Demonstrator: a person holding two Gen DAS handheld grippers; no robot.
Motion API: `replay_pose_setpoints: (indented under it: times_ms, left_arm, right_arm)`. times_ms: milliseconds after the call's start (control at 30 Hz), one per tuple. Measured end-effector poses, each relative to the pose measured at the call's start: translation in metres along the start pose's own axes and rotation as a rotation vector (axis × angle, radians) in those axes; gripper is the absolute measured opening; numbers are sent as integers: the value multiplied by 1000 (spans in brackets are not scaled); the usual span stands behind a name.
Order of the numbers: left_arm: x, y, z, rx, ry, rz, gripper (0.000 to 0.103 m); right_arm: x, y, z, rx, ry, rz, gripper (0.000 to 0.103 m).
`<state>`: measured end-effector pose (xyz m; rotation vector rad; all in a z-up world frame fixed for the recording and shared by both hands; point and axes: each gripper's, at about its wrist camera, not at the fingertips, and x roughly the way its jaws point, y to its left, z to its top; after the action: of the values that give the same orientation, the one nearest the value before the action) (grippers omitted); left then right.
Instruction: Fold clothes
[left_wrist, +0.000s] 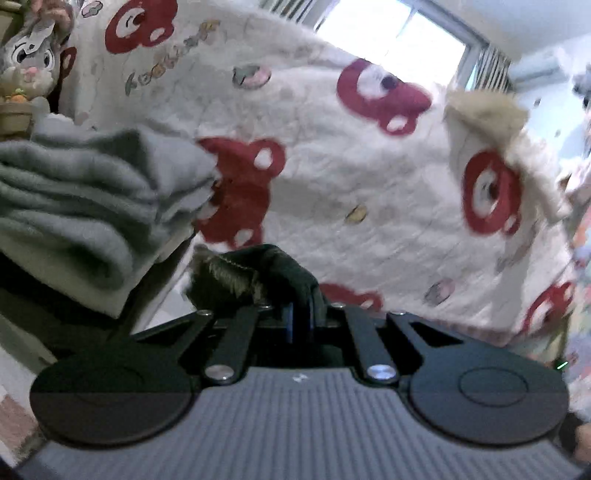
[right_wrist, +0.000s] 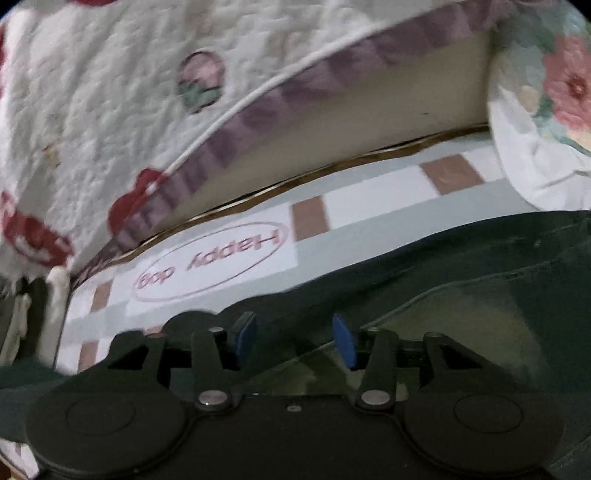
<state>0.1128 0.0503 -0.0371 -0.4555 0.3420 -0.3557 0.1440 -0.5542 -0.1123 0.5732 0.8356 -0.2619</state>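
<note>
The dark green garment (left_wrist: 258, 273) sat low in the left frame, its fleece-lined edge pinched by the left gripper (left_wrist: 301, 317); the right gripper (right_wrist: 293, 341) (fingers spread, empty) hovered over it. That small pinch could slip, undoing the fold.

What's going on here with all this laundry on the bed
A person is folding clothes with a hand-held claw in each hand. The left claw is shut on a bunched edge of a dark green garment, in front of a bear-print blanket and a folded grey cloth. The right claw is open, holding nothing, over more dark green fabric lying on a checked sheet.
</note>
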Motion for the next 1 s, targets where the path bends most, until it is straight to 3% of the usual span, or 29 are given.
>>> replay_pose_setpoints:
  times_ms: [100, 233, 300, 400, 500, 533, 567, 600, 667, 700, 800, 900, 1000]
  left_arm:
    - [-10, -13, -2, 35, -11, 1, 7]
    - [-22, -24, 4, 11, -37, -24, 7]
    - [-28, -31, 13, 13, -74, -46, 7]
    - [-23, -39, 25, 65, -87, -31, 7]
    - [-9, -41, 27, 77, -38, -25, 7]
    - [-6, -42, 26, 87, -29, -22, 7]
    - [-4, -44, 25, 108, -23, -9, 7]
    - [-3, -47, 25, 132, -15, 6, 7]
    - [0, -49, 29, 156, 0, 36, 7]
    - [3, -48, 33, 155, 9, 49, 7]
    - [23, -37, 41, 127, 44, 88, 7]
    - [71, -24, 41, 153, 59, 157, 7]
    - [124, -11, 39, 191, 71, 232, 8]
  right_arm:
    - [14, -19, 0, 121, 39, 8, 54]
    - [22, -45, 1, 342, 10, 148, 56]
    - [25, -52, 4, 400, 19, 172, 60]
    - [37, -55, 14, 396, 72, 121, 65]
    - [53, -62, 20, 394, 121, 58, 67]
    - [58, -64, 21, 401, 127, 31, 62]
    - [57, -64, 22, 387, 95, 35, 51]
    - [49, -62, 22, 353, 29, 65, 18]
    - [35, -59, 23, 286, -102, 125, 12]
    - [27, -57, 23, 252, -168, 155, 2]
    - [8, -69, 31, 284, -291, 229, 2]
    - [8, -76, 47, 221, -292, 142, 2]
    - [10, -73, 54, 48, -247, 52, 4]
